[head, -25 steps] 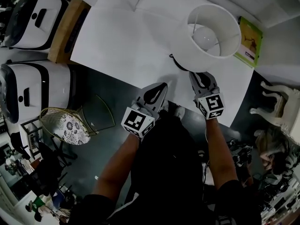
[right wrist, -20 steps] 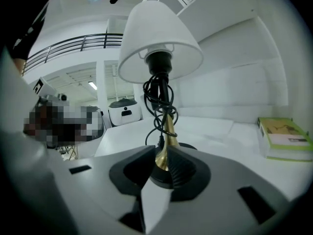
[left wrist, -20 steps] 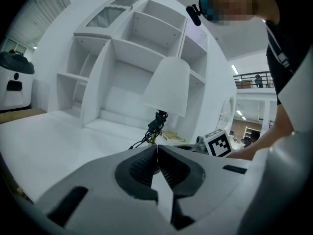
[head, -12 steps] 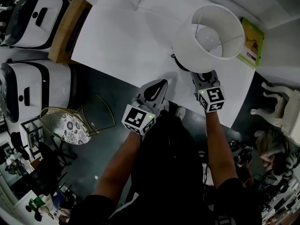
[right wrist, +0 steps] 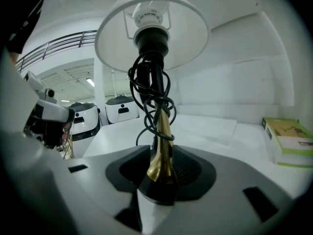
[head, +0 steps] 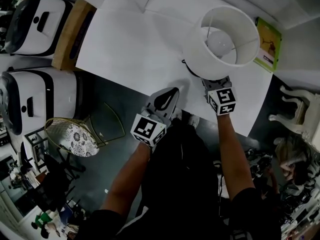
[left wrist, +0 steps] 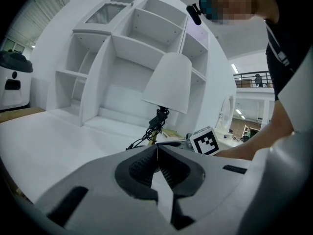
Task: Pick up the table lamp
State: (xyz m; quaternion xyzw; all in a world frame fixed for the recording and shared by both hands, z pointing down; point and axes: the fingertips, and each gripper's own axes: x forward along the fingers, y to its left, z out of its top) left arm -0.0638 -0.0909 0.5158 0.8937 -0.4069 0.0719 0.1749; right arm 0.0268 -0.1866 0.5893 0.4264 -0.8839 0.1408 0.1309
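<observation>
Reaching in from the near edge of the white desk (head: 125, 44) with the right gripper (head: 215, 84), marker cube facing up, nose tucked under the shade of the table lamp (head: 222, 39). Finding that lamp standing upright close to the desk's near edge, toward its right end, with the bulb showing inside the white shade. Spreading the right gripper's jaws at this moment, with the lamp's brass stem (right wrist: 160, 141) rising between the two dark pads just above its black foot. Sitting close on both sides of the brass, not visibly squeezing it. Looking up along a black cord (right wrist: 146, 89) wound loosely round the stem as far as the socket.

Holding the left gripper (head: 171, 93) pressed together, tips meeting with nothing between them. Hovering it at the same near edge, left of the lamp's foot and apart from it, pointing toward the lamp.

Working right at the near edge, with dark floor below it. Leaving a broad stretch of white desk top showing left of the lamp and beyond it. Facing white shelving (left wrist: 132, 53) along the far edge. Passing a green-covered book (head: 266, 44) lying flat by the right far corner, near the shade's rim from above but well to the right of the stem at desk level. Bordering the left edge: a wooden box (head: 72, 31) and white machines (head: 35, 16) on the floor beyond.
</observation>
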